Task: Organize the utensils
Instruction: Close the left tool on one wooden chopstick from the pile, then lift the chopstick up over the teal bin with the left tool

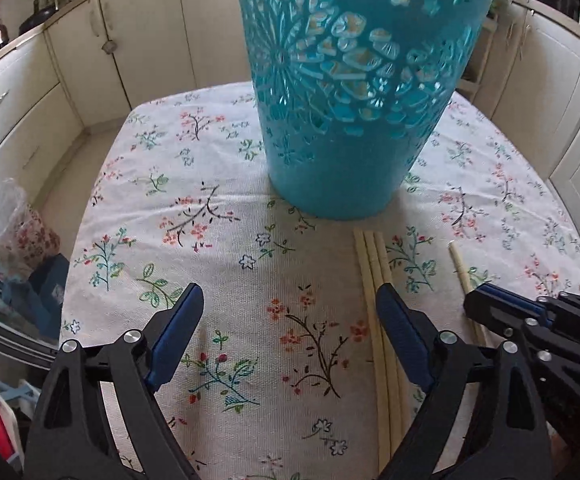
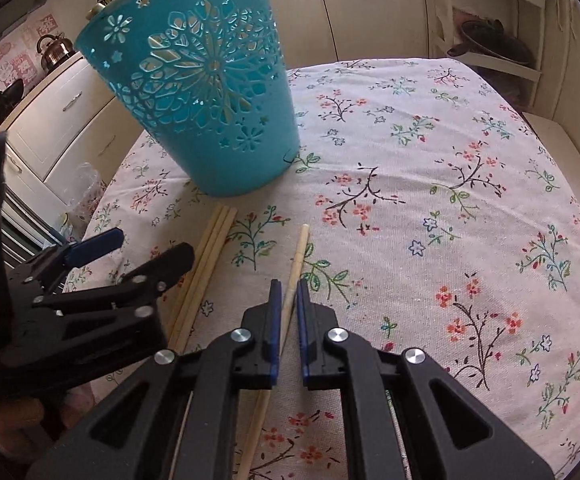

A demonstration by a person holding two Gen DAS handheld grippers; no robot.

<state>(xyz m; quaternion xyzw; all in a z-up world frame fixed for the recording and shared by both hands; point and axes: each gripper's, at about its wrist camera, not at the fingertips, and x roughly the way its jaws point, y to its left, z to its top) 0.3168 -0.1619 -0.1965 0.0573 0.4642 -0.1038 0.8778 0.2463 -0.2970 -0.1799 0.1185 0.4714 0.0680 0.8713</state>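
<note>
No lettering is legible — no labels, no brands.

The basket's [image 1: 354, 92] rim runs off the top edge – 3 chopsticks' [image 1: 374, 280] lower ends hide under tongs.

Two close, downward wrist views, both toward basket [image 1: 350, 80] and tablecloth [image 2: 450, 160]

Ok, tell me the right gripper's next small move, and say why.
Probably lift. The right gripper is shut on a single chopstick that lies flat on the tablecloth, and the blue basket stands upright just ahead. Raising the chopstick clear comes before carrying it over the basket's rim. The left gripper is open and empty.
</note>
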